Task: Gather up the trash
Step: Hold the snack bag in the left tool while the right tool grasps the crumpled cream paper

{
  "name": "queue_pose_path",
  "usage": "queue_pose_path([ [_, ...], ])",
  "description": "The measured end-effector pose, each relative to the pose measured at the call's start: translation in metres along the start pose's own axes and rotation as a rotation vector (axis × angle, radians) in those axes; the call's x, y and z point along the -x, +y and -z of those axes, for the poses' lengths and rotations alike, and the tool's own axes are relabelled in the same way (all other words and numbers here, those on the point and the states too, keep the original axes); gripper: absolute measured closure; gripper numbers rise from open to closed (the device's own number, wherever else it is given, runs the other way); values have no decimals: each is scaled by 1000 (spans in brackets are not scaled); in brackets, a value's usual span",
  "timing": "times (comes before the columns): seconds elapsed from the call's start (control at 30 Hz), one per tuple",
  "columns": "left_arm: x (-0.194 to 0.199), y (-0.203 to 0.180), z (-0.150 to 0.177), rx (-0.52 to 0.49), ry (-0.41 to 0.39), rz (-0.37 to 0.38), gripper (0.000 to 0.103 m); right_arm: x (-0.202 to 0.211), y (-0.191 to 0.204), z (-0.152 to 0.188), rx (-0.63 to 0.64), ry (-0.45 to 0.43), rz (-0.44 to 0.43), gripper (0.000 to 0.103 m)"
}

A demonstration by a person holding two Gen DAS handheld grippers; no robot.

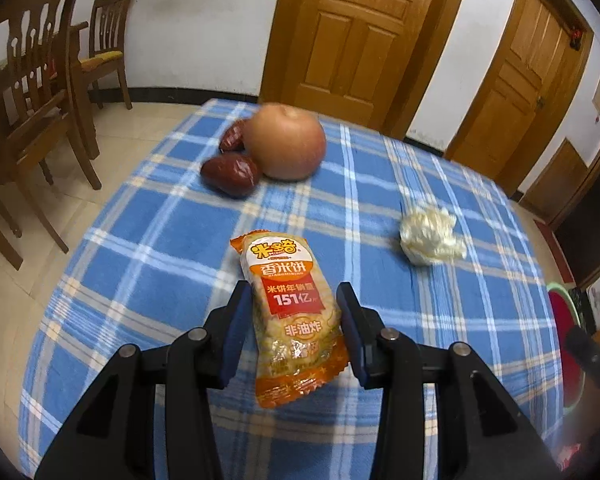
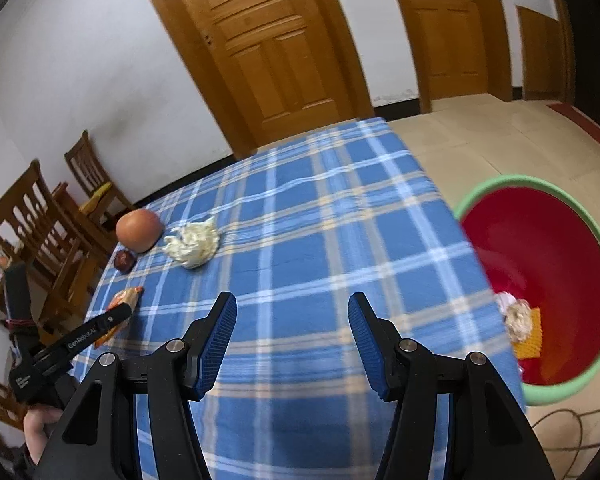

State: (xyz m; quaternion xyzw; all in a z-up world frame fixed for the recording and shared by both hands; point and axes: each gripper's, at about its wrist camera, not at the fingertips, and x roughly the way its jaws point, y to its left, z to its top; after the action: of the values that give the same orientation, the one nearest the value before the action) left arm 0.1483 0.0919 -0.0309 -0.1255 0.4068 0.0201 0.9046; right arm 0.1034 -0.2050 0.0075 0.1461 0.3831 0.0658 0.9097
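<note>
An orange rice-cracker packet [image 1: 292, 320] lies on the blue plaid tablecloth [image 1: 140, 280] between the fingers of my left gripper [image 1: 294, 298]. The jaws stand open around it, pads close to its sides. A crumpled white tissue [image 1: 430, 238] lies to the right, also in the right wrist view [image 2: 192, 242]. My right gripper [image 2: 292, 310] is open and empty above the table. The packet [image 2: 120, 308] and left gripper [image 2: 116, 316] show at the left there. A red bin with a green rim [image 2: 540, 280] stands on the floor right of the table and holds some trash.
An apple [image 1: 286, 142] and two red dates [image 1: 232, 176] sit at the table's far side. Wooden chairs [image 1: 32, 112] stand left of the table. Wooden doors [image 1: 356, 36] are behind. A cable [image 2: 572, 428] lies on the floor near the bin.
</note>
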Motion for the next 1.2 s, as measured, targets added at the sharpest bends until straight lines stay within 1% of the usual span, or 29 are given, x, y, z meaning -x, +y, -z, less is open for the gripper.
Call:
queue_pose_path([
  [0.13, 4, 6, -10, 2, -53, -19, 59, -15, 21, -4, 29, 14, -16, 37],
  [0.2, 5, 9, -11, 10, -71, -27, 59, -24, 30, -8, 43, 19, -24, 33],
  [0.23, 5, 11, -11, 15, -78, -29, 59, -28, 34, -9, 49, 22, -26, 28],
  [0.27, 4, 13, -11, 20, -83, -30, 59, -32, 38, -10, 53, 24, -27, 26],
  [0.6, 1, 25, -8, 46, -120, -47, 60, -88, 86, -16, 162, 64, -1, 23],
  [0.77, -3, 27, -5, 54, -121, -43, 60, -115, 110, -20, 244, 73, 29, 23],
  [0.87, -8, 30, -4, 65, -108, -35, 60, -126, 120, -23, 273, 65, 45, 23],
  [1.13, -12, 31, -4, 68, -100, -24, 60, -153, 129, -28, 280, 79, 45, 23],
  [1.2, -12, 30, -3, 63, -98, -22, 60, -156, 128, -30, 267, 86, 33, 26],
])
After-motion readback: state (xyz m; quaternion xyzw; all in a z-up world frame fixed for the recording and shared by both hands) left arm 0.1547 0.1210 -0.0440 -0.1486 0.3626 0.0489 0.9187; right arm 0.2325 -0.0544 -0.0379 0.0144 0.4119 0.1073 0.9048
